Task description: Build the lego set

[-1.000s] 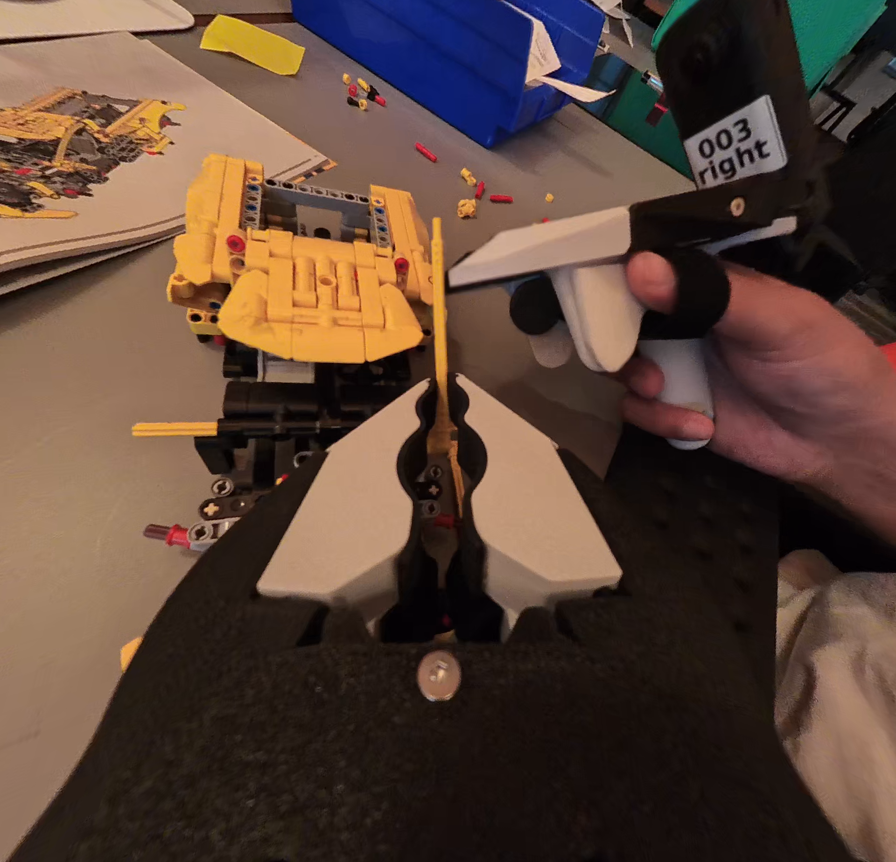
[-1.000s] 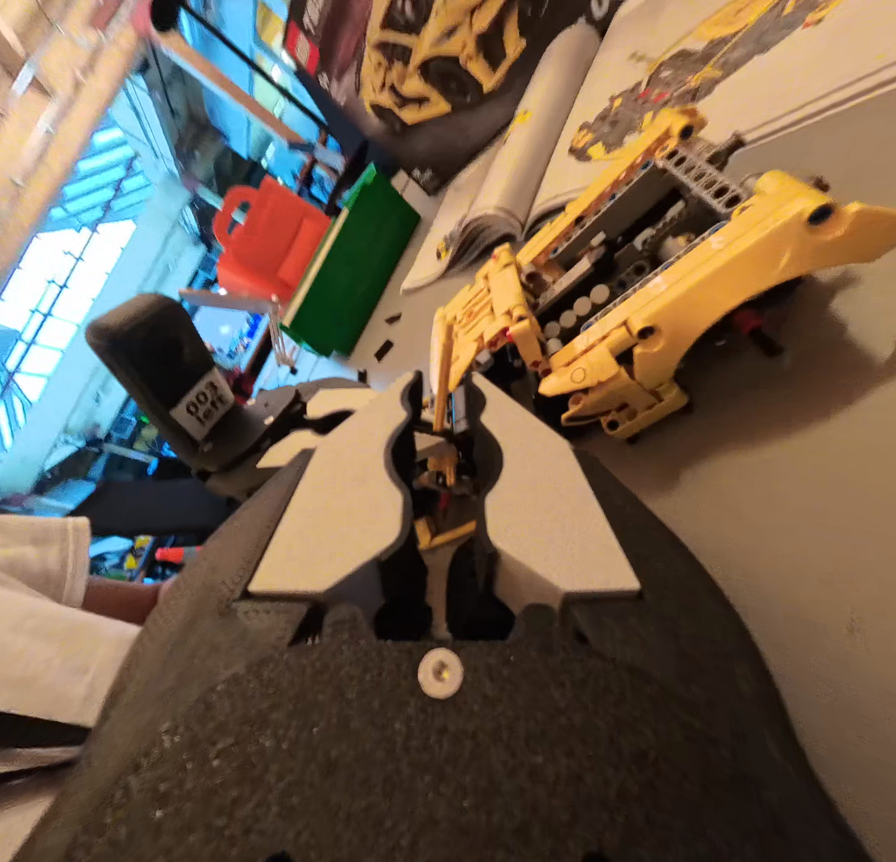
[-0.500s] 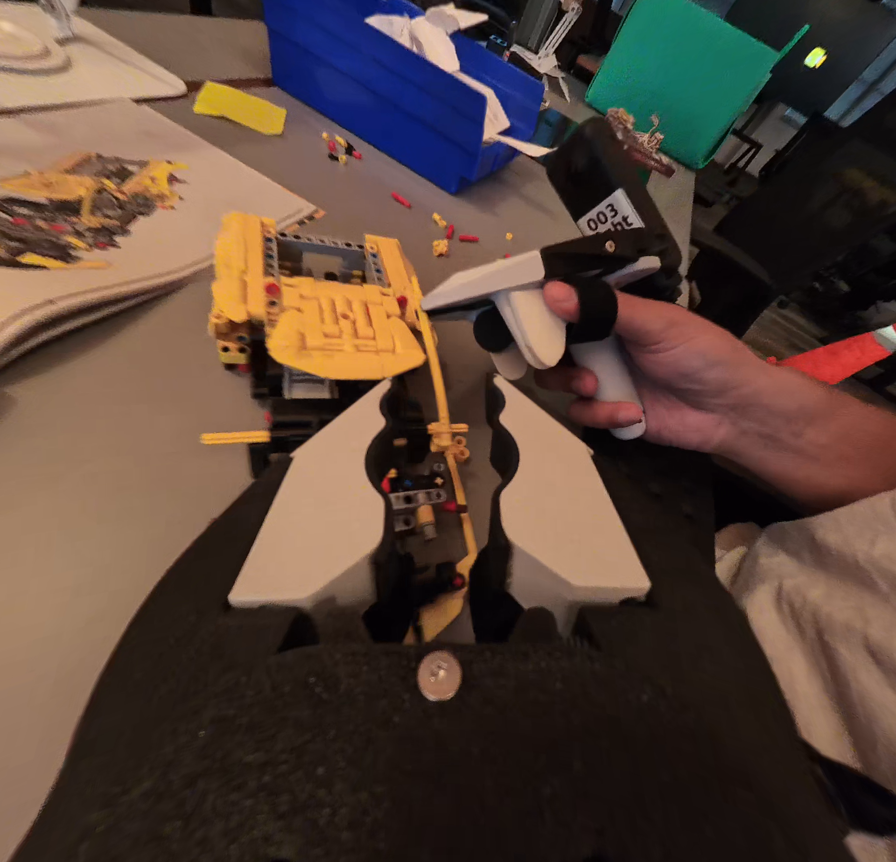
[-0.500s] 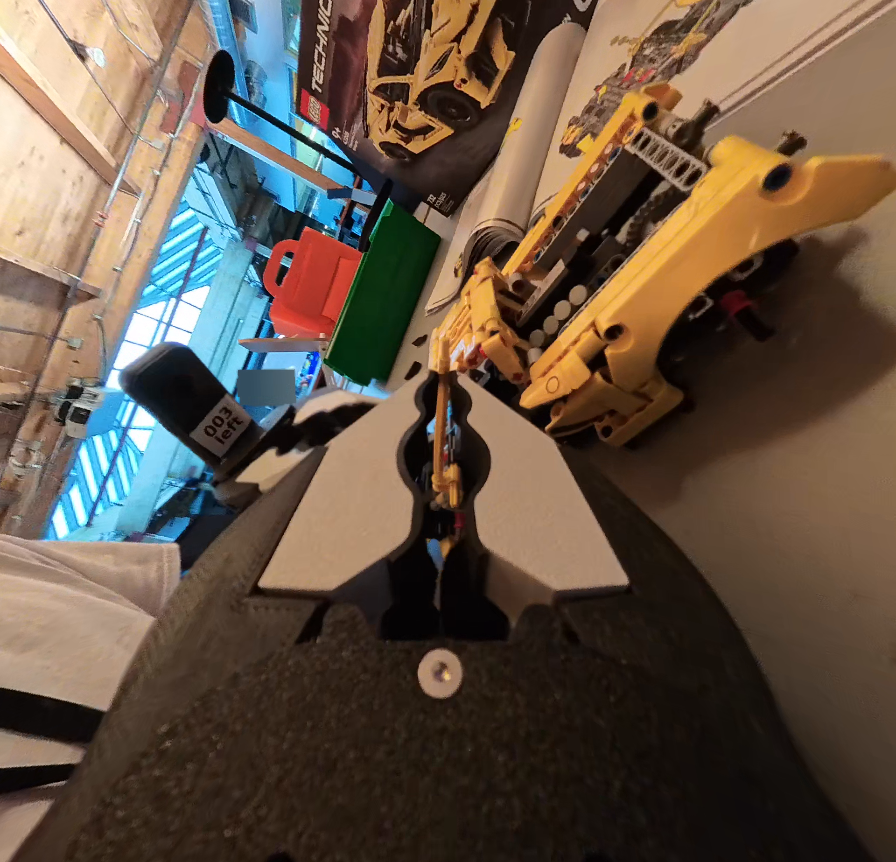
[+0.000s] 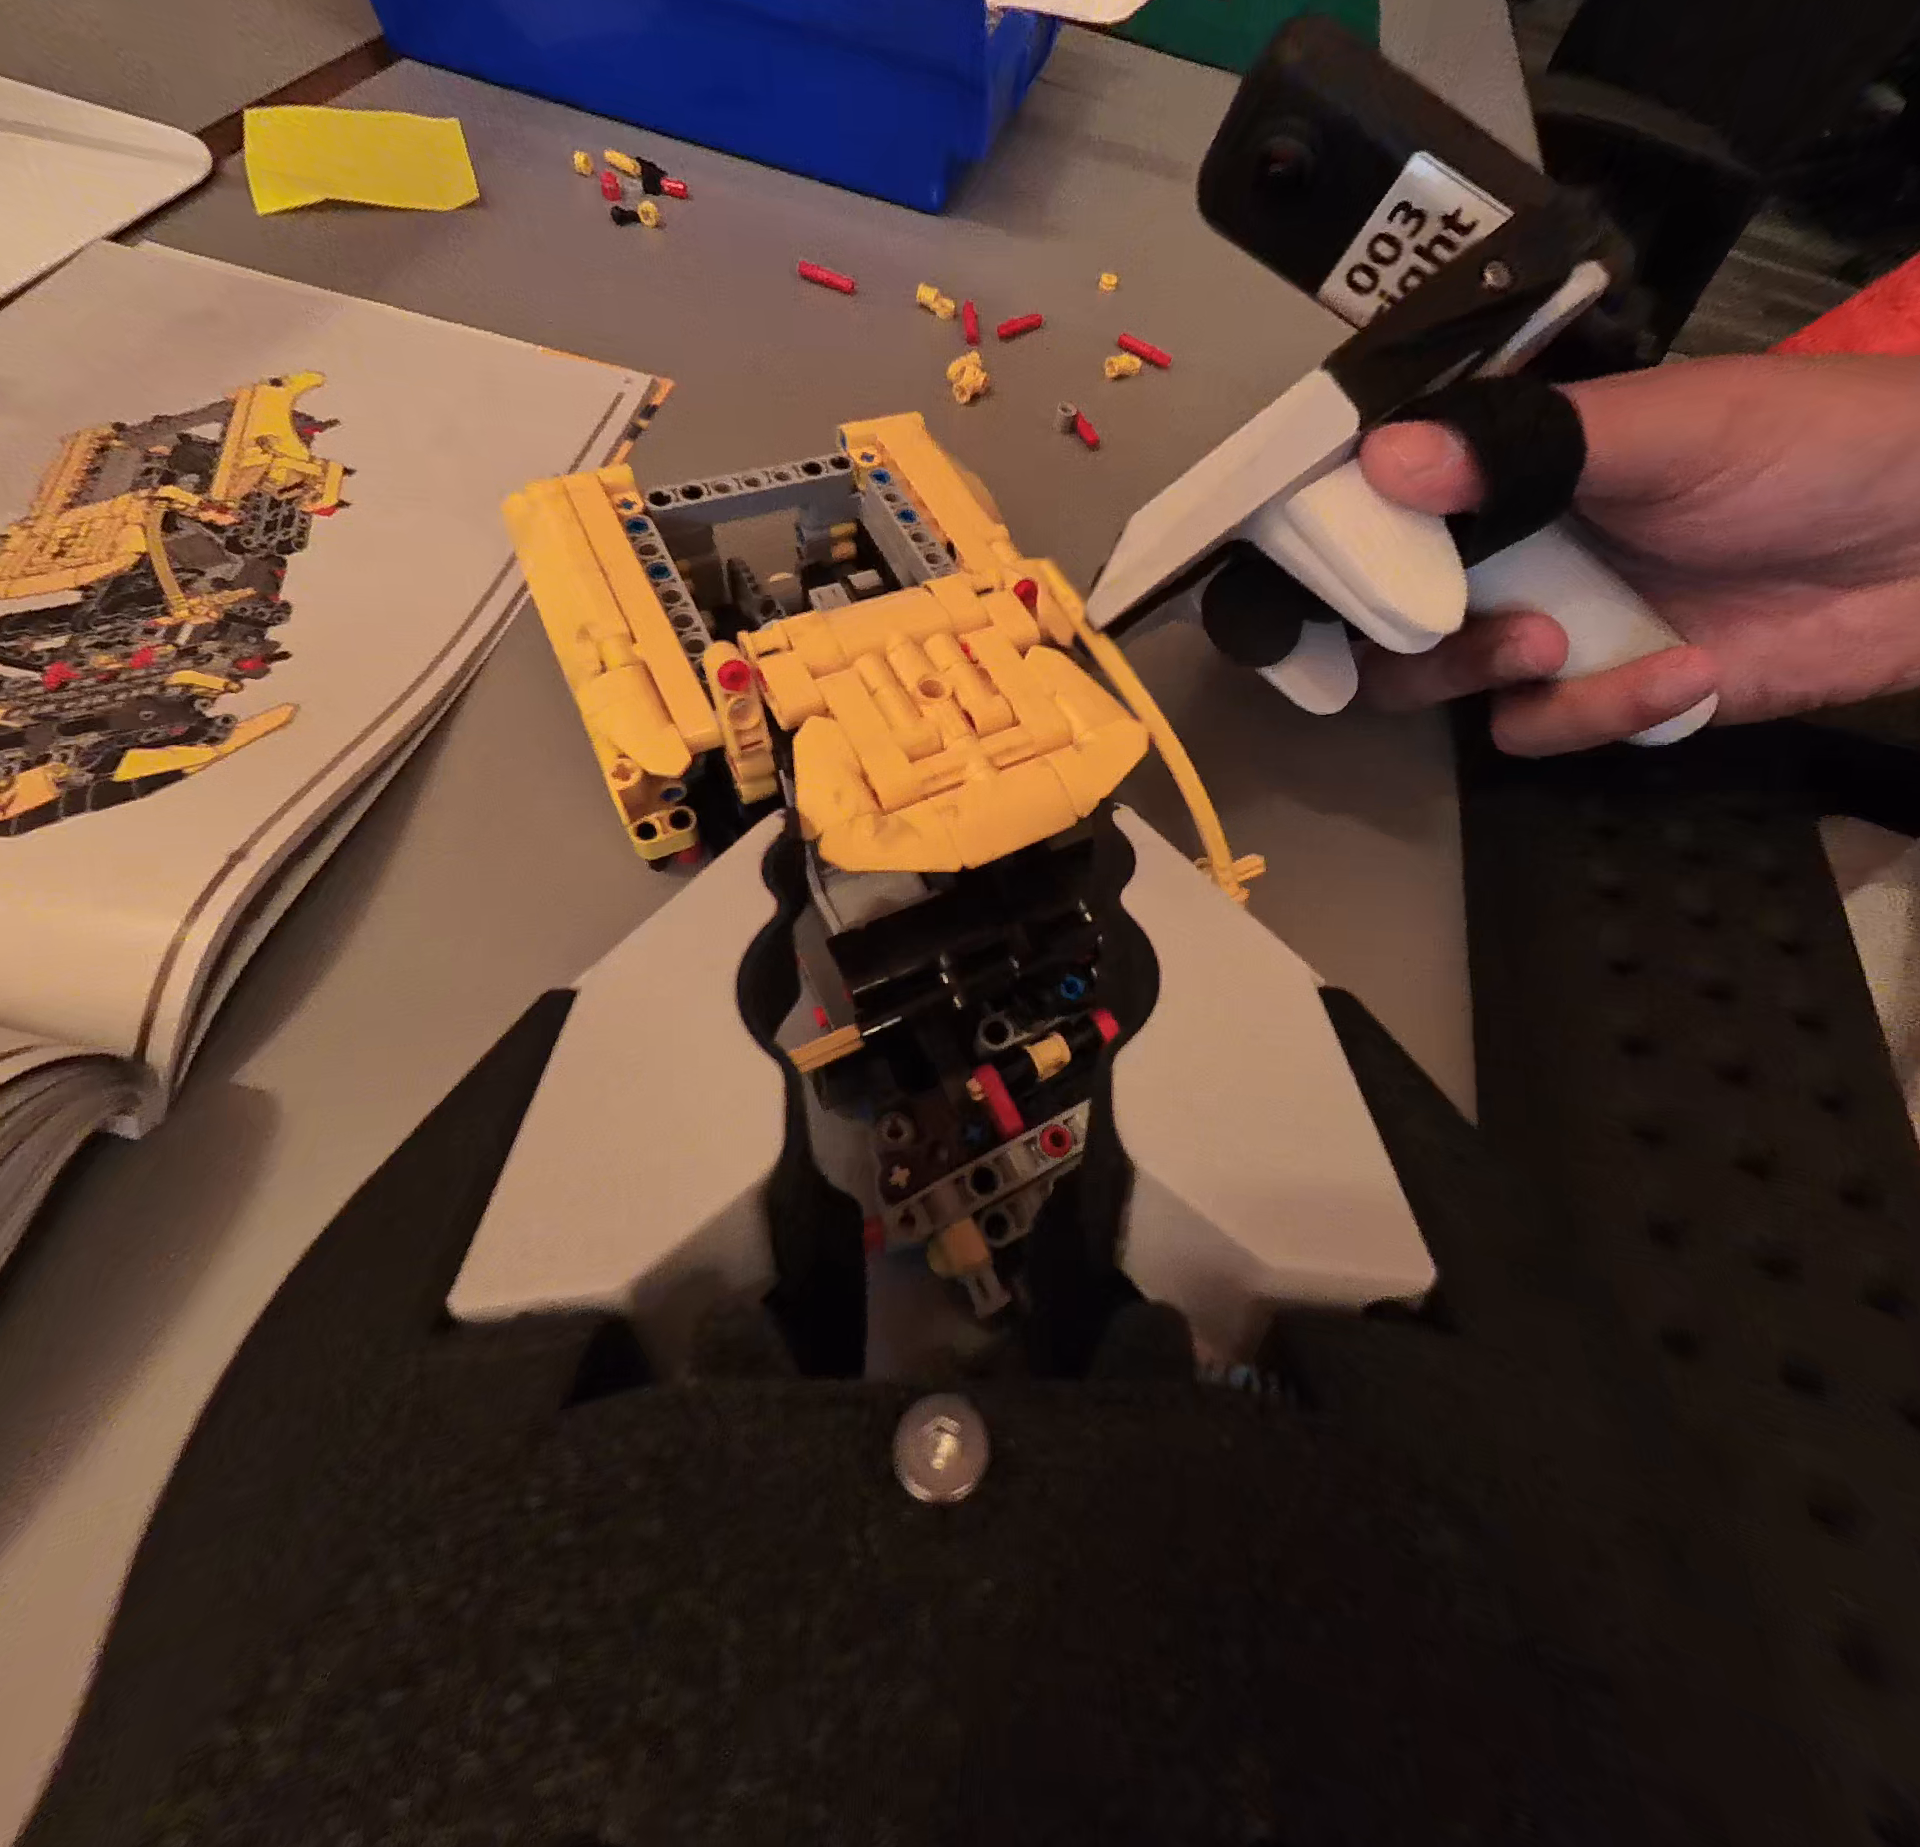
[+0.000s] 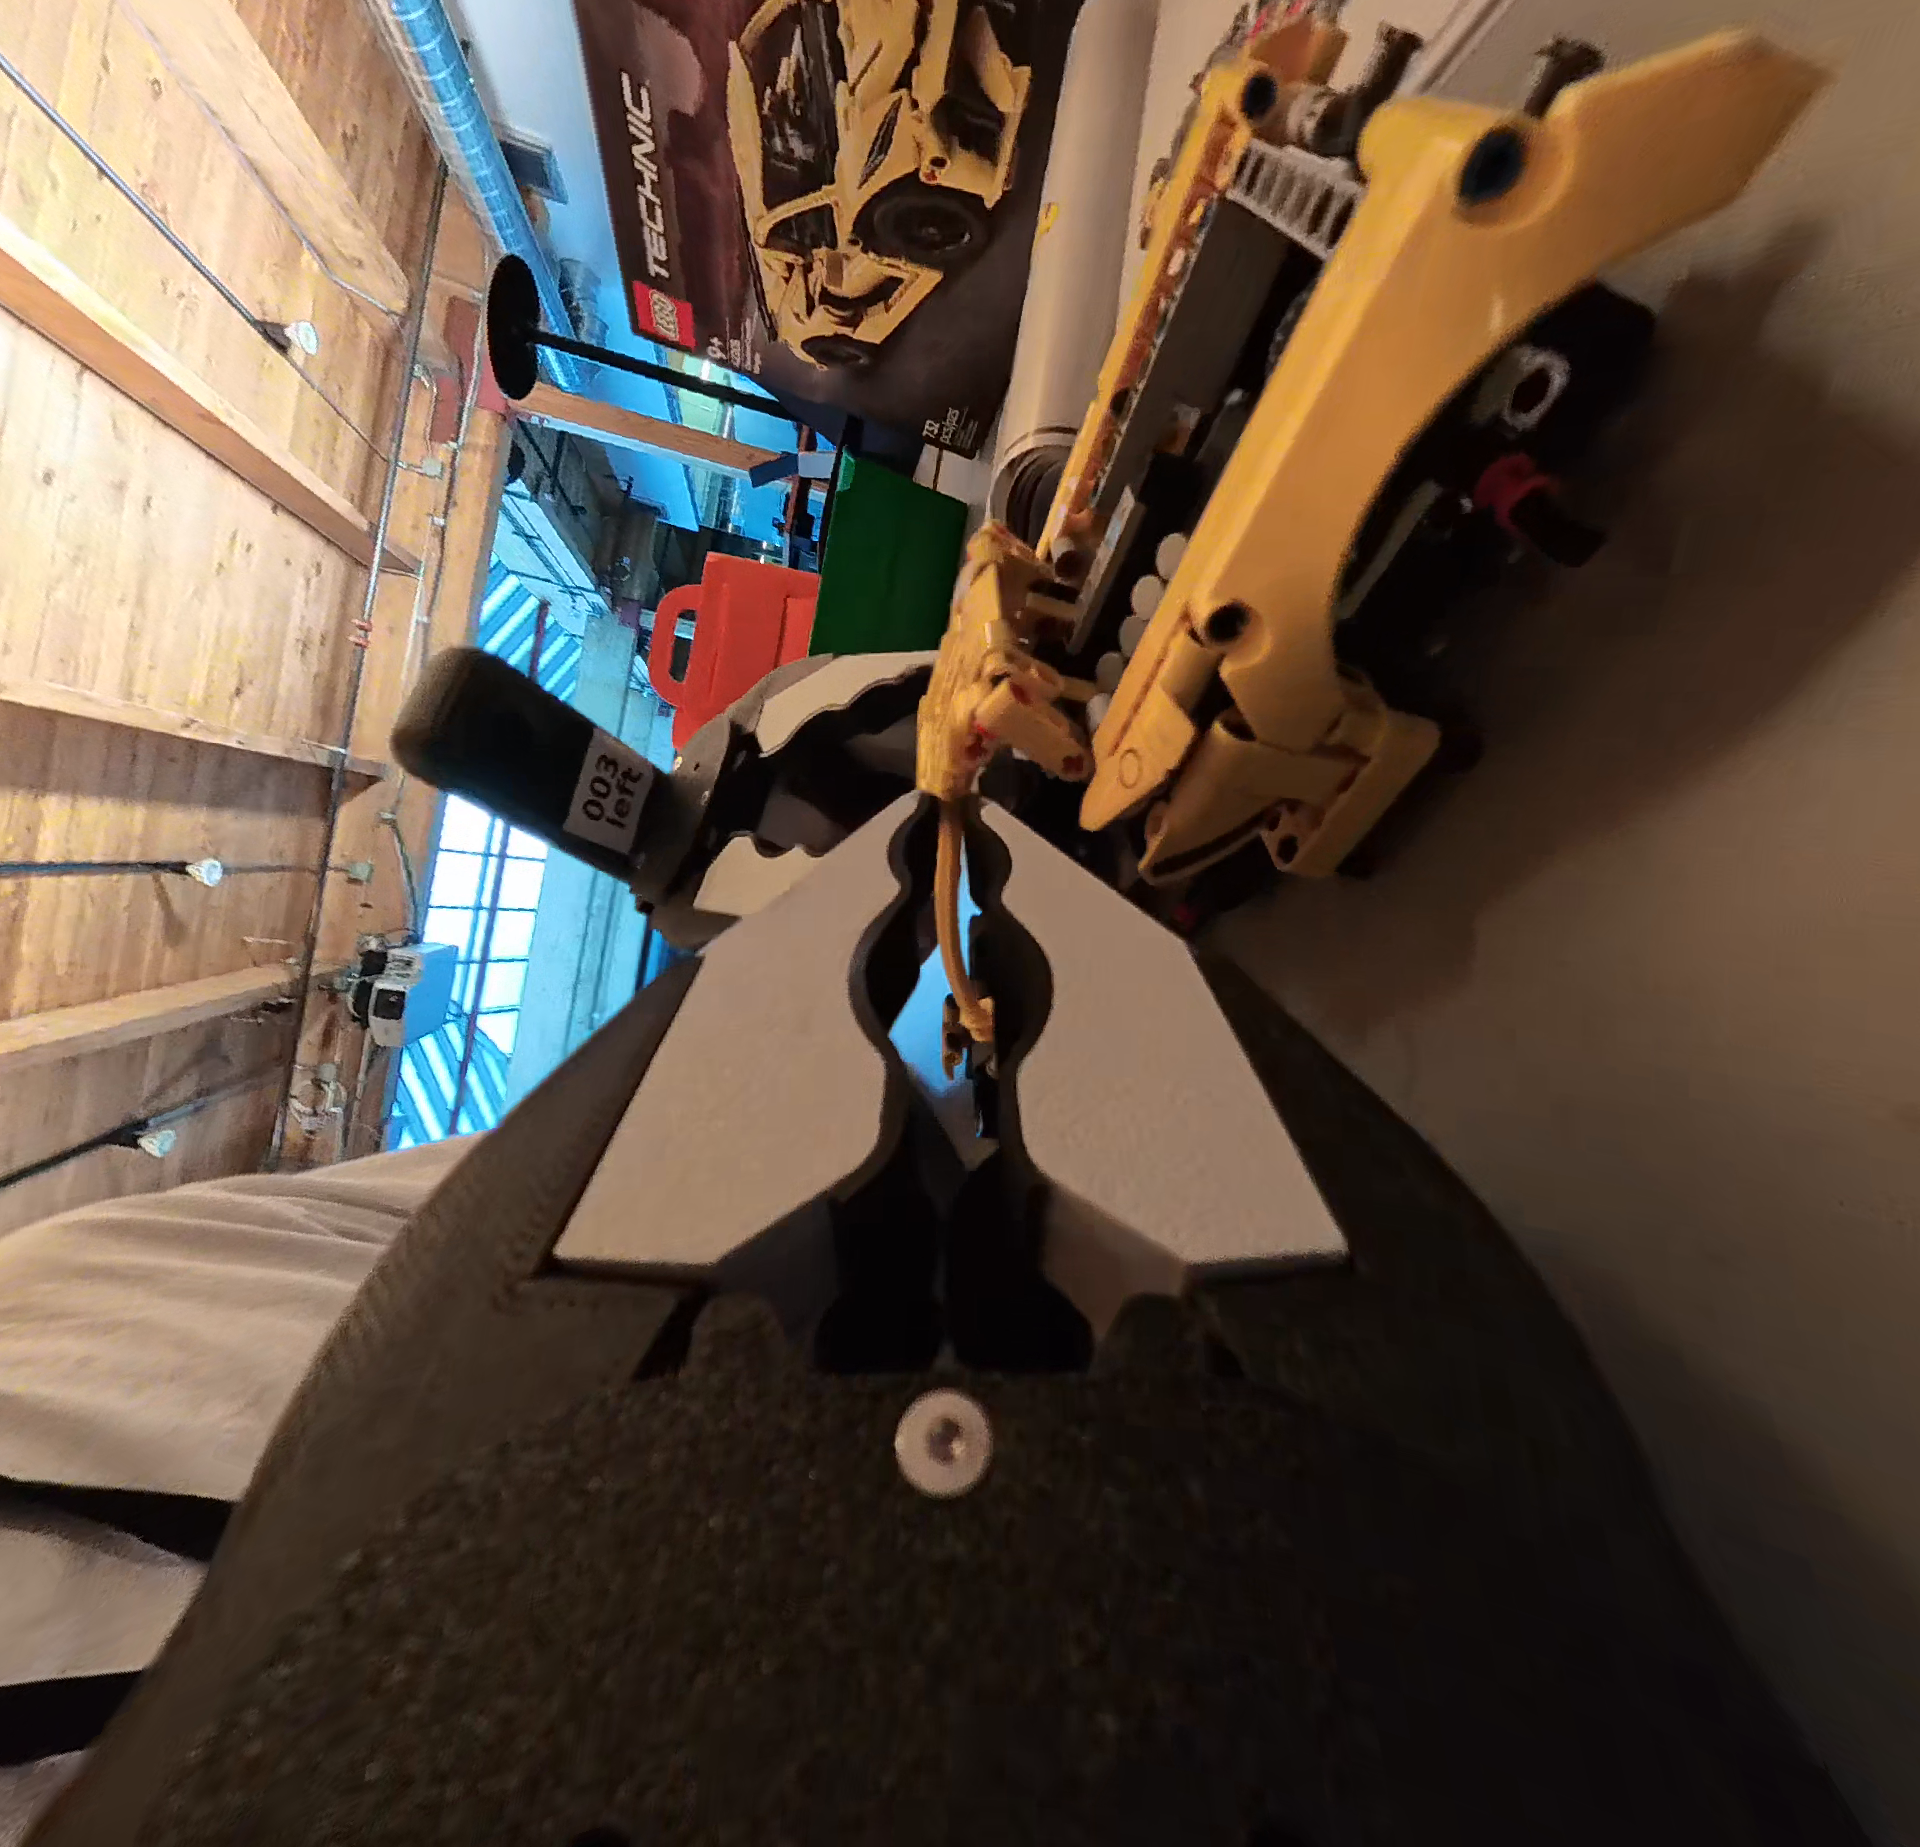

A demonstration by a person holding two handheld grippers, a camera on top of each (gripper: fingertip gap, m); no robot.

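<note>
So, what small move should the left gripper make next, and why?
Probably close the left gripper on the black front of the car model to steady it. Its jaws stand open on either side of that part, while the right gripper is shut on the thin yellow rod, whose lower end hangs free beside the model.

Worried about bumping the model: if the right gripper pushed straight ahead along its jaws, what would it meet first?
Probably the yellow car model: the right gripper, shut on the thin yellow flexible rod, points at its near yellow panels. Depth is unclear.
</note>
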